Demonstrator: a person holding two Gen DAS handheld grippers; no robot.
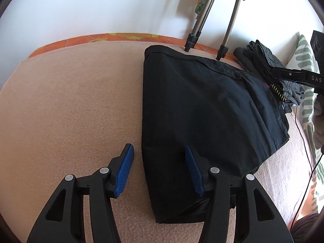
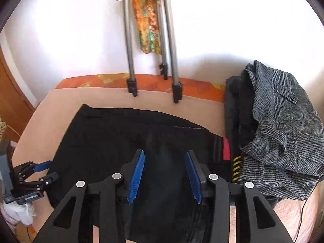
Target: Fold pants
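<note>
On the pink blanket I see the folded black pants at frame center; my left gripper and right gripper both stand wide open, holding nothing.

Matt black cloth pants, fuzzy peach blanket, ribbed blue pads

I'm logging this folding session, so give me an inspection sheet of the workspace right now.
Surface: peach blanket over an orange floral cover.
Job's things: black pants, folded, lying flat.
Clutter: grey clothes piled beside the pants.
Grippers: left gripper open, straddling the pants' edge; right gripper open over the pants.
Cables: thin black cable at the blanket's right edge.
Surroundings: tripod legs, white wall.
</note>
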